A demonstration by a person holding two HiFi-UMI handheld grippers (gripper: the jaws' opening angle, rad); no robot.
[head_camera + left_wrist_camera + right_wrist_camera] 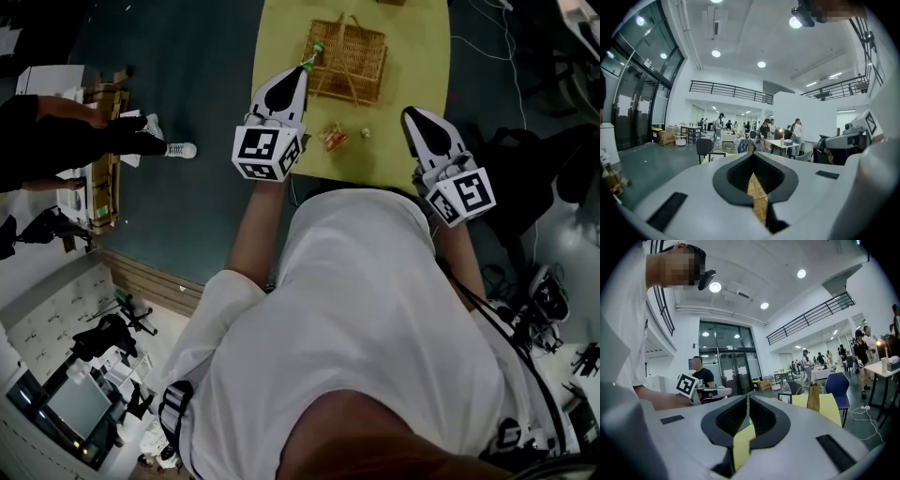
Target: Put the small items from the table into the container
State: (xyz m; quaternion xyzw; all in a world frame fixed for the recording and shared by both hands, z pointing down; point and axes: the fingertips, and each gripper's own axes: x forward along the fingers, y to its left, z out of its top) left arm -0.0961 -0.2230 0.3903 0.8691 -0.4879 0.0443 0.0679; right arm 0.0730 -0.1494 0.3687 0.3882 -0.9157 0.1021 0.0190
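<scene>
- While we look down from the head view, our left gripper [307, 66] points at the near left corner of the wicker basket [364, 58] at the far end of the yellow table [398, 66].
- From its own view, we see the left gripper [753, 157] with its jaws brought together at the tips. Only the basket's weave [757, 194] shows through the gap beneath them.
- We notice a small green-and-white thing [317, 47] right at that gripper's tips, over the basket's edge. We cannot tell whether it is pinched or simply lies there.
- Our right gripper [411, 114] sits at the table's near right side, well apart from the basket.
- Its own view shows the right gripper [748, 400] with jaws closed against each other and nothing between them. We see just the yellow tabletop [743, 444] through the opening below.
- We see two small items on the table between the grippers, just short of the basket. One is an orange-toned wrapper [334, 139] and the other a tiny pale piece [366, 133]. Neither gripper touches them.
</scene>
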